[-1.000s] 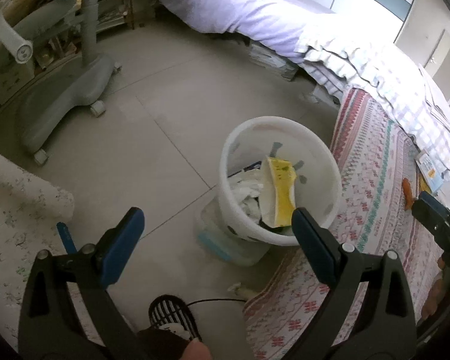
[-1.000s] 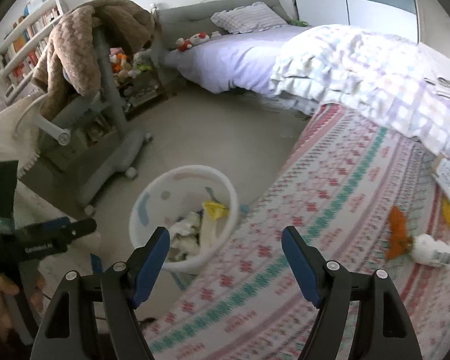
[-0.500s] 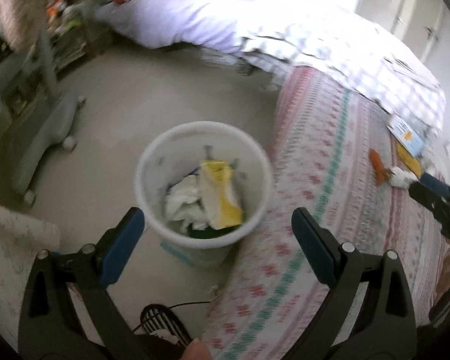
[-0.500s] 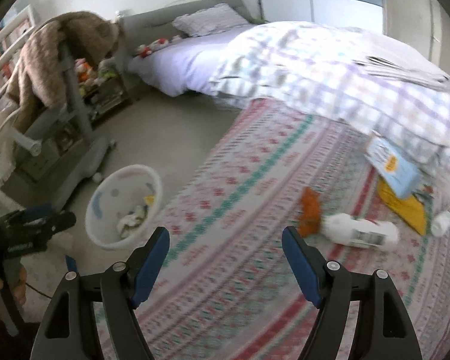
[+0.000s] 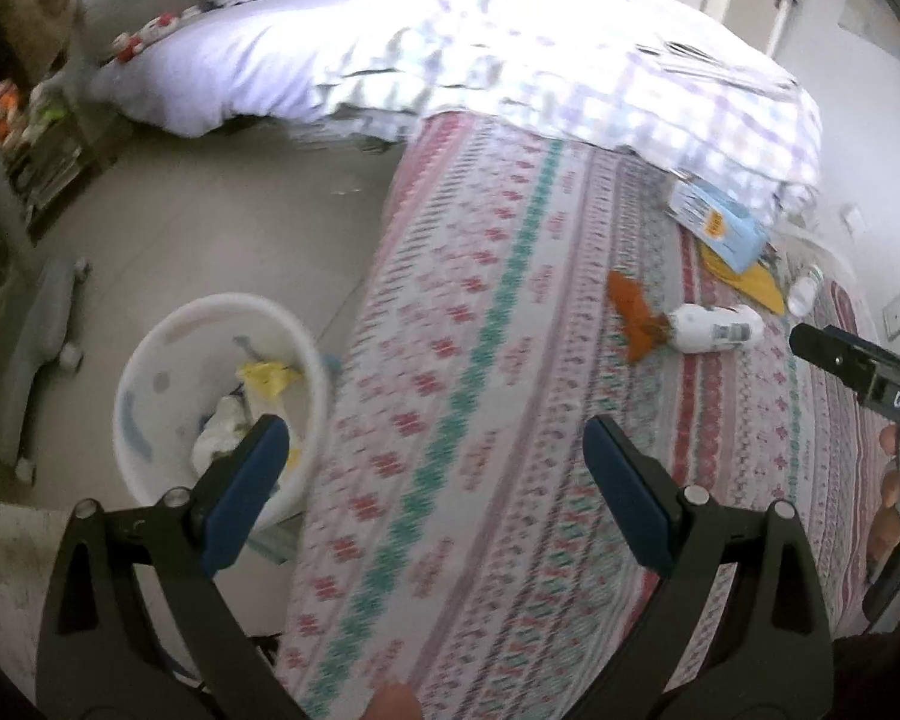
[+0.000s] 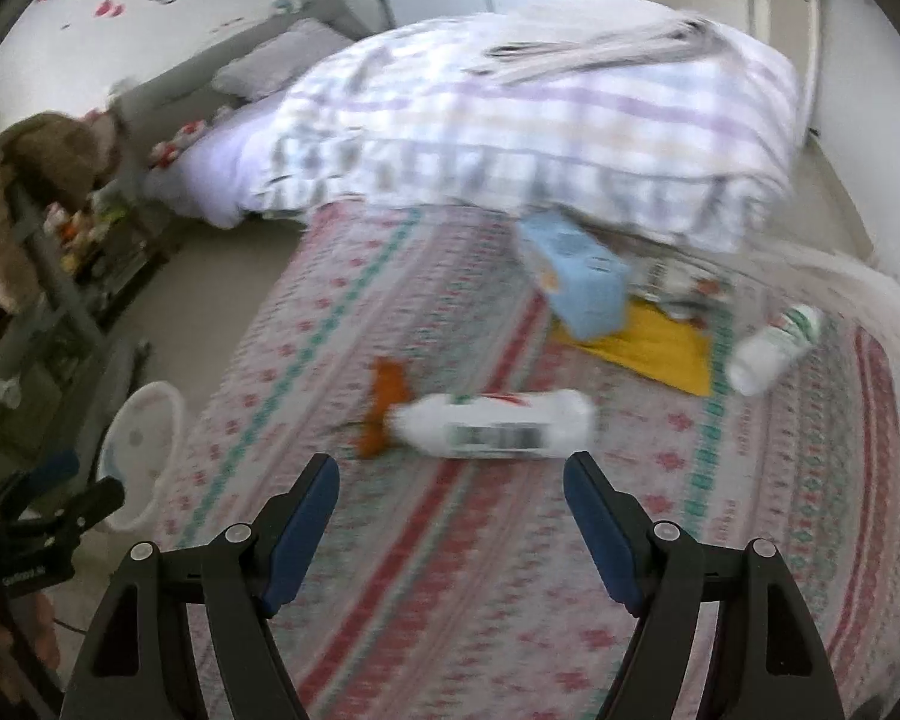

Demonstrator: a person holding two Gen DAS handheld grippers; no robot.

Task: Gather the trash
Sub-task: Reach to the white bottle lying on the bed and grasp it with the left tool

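Note:
A white plastic bottle (image 6: 495, 425) lies on its side on the patterned rug (image 6: 390, 570), just ahead of my open right gripper (image 6: 450, 480); an orange wrapper (image 6: 384, 399) touches its left end. The same bottle (image 5: 714, 329) and wrapper (image 5: 633, 315) show far right in the left wrist view. A second white bottle (image 6: 771, 351), a blue carton (image 6: 576, 273) and a yellow packet (image 6: 654, 348) lie beyond. My left gripper (image 5: 435, 483) is open and empty over the rug's edge, beside the white bin (image 5: 150, 396) that holds paper and yellow trash.
A bed with a checked quilt (image 6: 540, 114) borders the rug at the back. A grey chair base (image 5: 36, 348) and a cluttered shelf (image 5: 24, 132) stand on the tiled floor (image 5: 222, 228) to the left. A person's fingers (image 5: 888, 480) hold the right tool.
Both grippers have swung right, away from the bin and over the rug. The bottle and wrapper have come close in front of the right gripper. Jaws stayed open.

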